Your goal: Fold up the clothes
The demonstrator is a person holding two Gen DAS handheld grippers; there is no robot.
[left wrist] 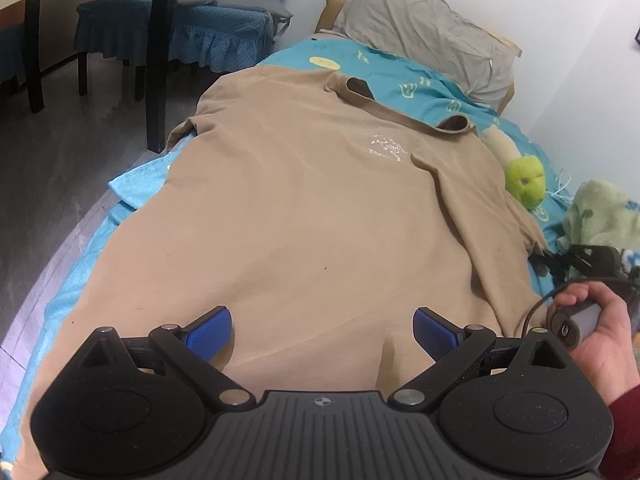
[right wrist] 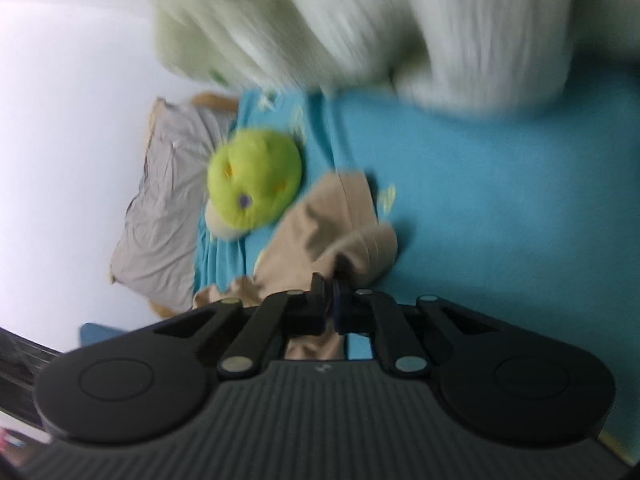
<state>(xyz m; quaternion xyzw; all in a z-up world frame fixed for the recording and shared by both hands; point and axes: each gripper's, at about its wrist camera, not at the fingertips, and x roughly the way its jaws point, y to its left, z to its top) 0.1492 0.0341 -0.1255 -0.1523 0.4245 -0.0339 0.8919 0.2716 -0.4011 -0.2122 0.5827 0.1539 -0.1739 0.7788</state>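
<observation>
Tan cloth fills most of what I see from my left side: a shirt (left wrist: 304,200) spread flat on a bed with a turquoise sheet (left wrist: 424,92), collar toward the grey pillow (left wrist: 424,28) at the head. My left gripper (left wrist: 322,334) hovers over the shirt's lower hem with its blue pads (left wrist: 210,334) wide apart and nothing between them. One sleeve (left wrist: 480,208) is folded over the body on the wall side, near a lime-green plush toy (left wrist: 525,178) and a pale green fleece blanket (left wrist: 604,216).

At the right edge of that view I see my right hand (left wrist: 596,328), in a dark red cuff, wrapped around the grey handle of the other tool.

From the right wrist the picture is smeared. My right gripper (right wrist: 334,300) has its jaws drawn together, pinching a bunched fold of the tan sleeve (right wrist: 332,224), which rises off the sheet (right wrist: 500,208) in a crumpled peak just beyond the tips. The green toy (right wrist: 256,184) lies close beside that bunch, with the pillow (right wrist: 168,208) behind it against the white wall and the blurred blanket (right wrist: 360,20) above.
</observation>
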